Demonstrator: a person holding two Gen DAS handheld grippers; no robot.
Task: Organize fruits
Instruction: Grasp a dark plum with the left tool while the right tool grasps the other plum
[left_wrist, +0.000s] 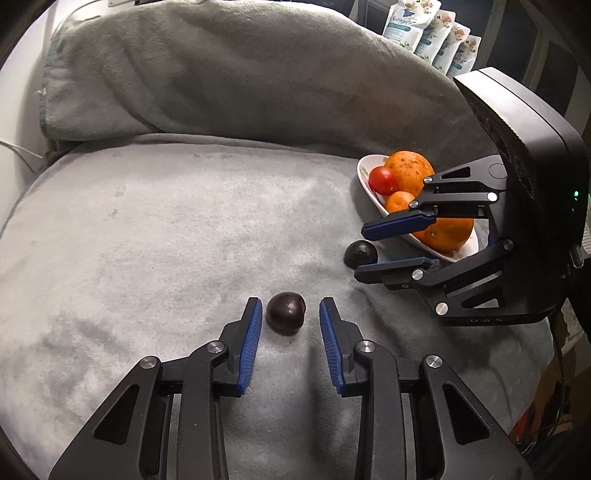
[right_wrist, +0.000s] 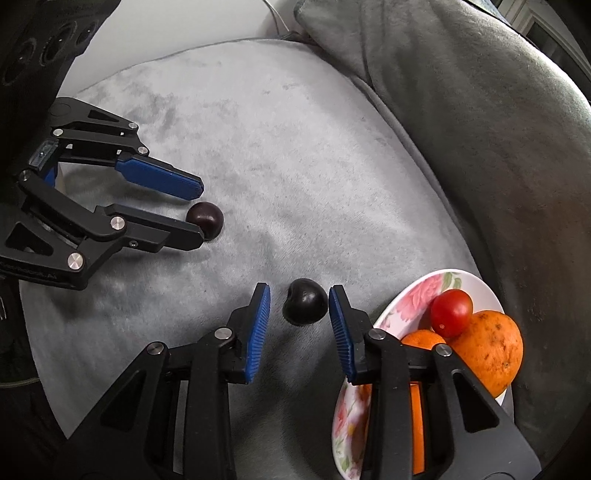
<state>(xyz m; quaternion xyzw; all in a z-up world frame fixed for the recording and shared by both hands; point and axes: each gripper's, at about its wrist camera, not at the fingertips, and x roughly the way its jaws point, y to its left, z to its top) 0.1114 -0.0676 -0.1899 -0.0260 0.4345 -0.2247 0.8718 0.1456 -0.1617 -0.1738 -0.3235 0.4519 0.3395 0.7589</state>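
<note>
A: Blue-padded, the left hand-held gripper (left_wrist: 287, 309) lies low and level over the grey blanket (left_wrist: 166, 229), spread around a dark plum (left_wrist: 286, 313), neither pad touching.

B: The right hand-held gripper (right_wrist: 299, 302) is spread too, bracketing the second plum (right_wrist: 305, 301), its right pad almost touching, just beside the floral plate (right_wrist: 406, 295) of oranges.

1. The right claw (right_wrist: 299, 314) stands open around a dark plum (right_wrist: 305, 301) on a grey blanket (right_wrist: 295, 147); its right pad sits against or just beside the fruit, the left pad apart
2. At left, the left claw (right_wrist: 201, 212) is open, a second dark plum (right_wrist: 205, 219) at its fingertips
3. A floral plate (right_wrist: 410, 299) at lower right holds a red tomato (right_wrist: 451, 312), a speckled orange (right_wrist: 491, 350) and a small mandarin (right_wrist: 421, 339)
4. A grey cushion (right_wrist: 480, 129) rises behind the plate
</note>
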